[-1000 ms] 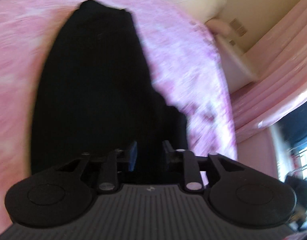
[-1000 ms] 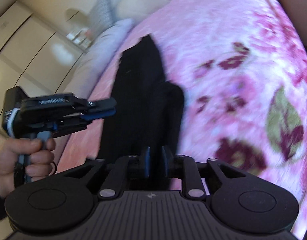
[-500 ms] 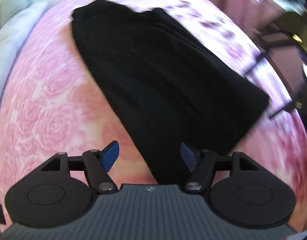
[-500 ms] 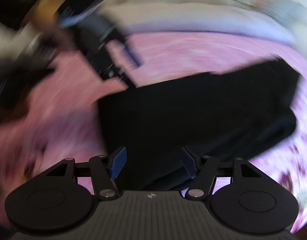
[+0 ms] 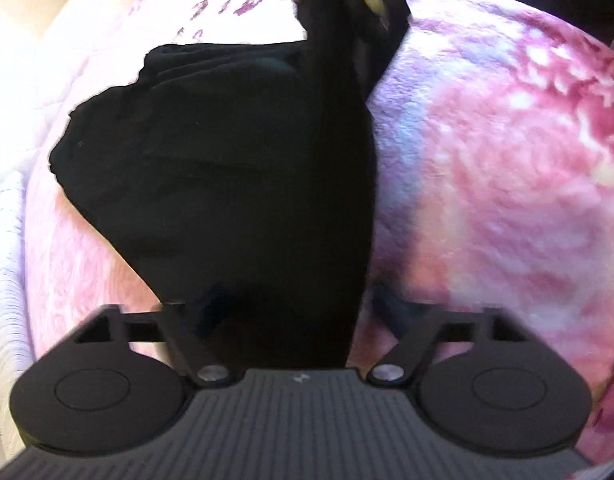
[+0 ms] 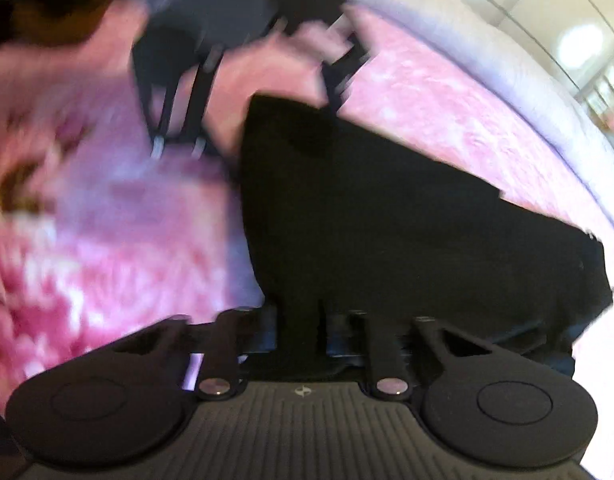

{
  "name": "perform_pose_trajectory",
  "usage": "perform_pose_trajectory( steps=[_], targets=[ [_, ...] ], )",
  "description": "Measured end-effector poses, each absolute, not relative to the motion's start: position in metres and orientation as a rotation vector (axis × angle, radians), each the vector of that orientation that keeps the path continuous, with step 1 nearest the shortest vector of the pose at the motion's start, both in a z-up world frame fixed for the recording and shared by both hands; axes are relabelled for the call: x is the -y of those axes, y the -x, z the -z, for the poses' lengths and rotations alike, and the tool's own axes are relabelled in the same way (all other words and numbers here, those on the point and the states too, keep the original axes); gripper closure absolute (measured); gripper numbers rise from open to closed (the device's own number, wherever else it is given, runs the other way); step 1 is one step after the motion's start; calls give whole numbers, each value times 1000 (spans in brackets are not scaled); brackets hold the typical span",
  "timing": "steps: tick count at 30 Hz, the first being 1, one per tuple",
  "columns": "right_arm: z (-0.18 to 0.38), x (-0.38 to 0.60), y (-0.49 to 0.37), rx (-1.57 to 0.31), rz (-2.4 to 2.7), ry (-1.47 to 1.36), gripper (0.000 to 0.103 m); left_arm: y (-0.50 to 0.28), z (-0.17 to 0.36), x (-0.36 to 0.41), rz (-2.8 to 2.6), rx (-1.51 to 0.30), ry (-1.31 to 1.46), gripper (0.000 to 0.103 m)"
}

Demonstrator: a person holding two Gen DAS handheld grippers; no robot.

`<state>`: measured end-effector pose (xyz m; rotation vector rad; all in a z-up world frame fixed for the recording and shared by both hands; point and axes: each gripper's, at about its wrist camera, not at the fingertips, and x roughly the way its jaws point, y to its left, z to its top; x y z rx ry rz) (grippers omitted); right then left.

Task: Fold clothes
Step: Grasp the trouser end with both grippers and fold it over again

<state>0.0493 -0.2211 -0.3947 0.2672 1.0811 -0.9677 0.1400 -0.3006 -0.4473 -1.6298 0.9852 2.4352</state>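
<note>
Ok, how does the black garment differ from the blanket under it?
The black garment is plain and dark; the pink blanket is flower-patterned. The garment lies as a compact shape on top; the blanket spreads wide beneath it. Both are soft cloth.

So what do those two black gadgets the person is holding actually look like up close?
Each is matte black plastic. The left gripper and the right gripper both have a ribbed grey-black base with a small logo, two round discs at the sides and angled link arms on silver pivot screws. The right one shows blue finger pads; no cables or sleeves are visible.
</note>
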Motion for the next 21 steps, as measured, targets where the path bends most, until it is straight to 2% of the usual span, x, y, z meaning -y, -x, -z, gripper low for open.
perform_pose_trajectory(
  steps=[1, 5, 8, 9, 11, 14, 15, 16, 17, 18, 21],
  targets=[
    [385, 225, -42, -1042, 992, -313, 92, -136, 443, 306, -2460, -971, 1648, 92],
    [363, 234, -30, -1010, 1020, -345, 92, -123, 414, 336, -2585, -646, 1705, 96],
    [365, 233, -36, -1045, 1012, -273, 85, -116, 396, 356, -2668, -395, 1712, 97],
    [367, 231, -38, -1053, 1009, -253, 63, -115, 392, 361, -2685, -345, 1708, 97],
    [369, 224, -42, -1046, 1024, -228, 38, -112, 385, 366, -2707, -272, 1694, 97],
    [378, 216, -55, -1074, 1029, -193, 20, -110, 377, 371, -2727, -203, 1676, 97],
    [384, 214, -60, -1099, 1027, -165, 19, -110, 376, 371, -2725, -205, 1675, 97],
    [389, 212, -64, -1127, 1027, -134, 20, -111, 376, 370, -2718, -215, 1677, 97],
    [396, 211, -68, -1154, 1032, -101, 28, -111, 375, 370, -2708, -227, 1680, 97],
    [400, 213, -67, -1175, 1040, -96, 45, -110, 374, 370, -2695, -240, 1683, 97],
    [404, 221, -56, -1203, 1056, -141, 78, -110, 371, 360, -2634, -313, 1701, 98]
  ],
)
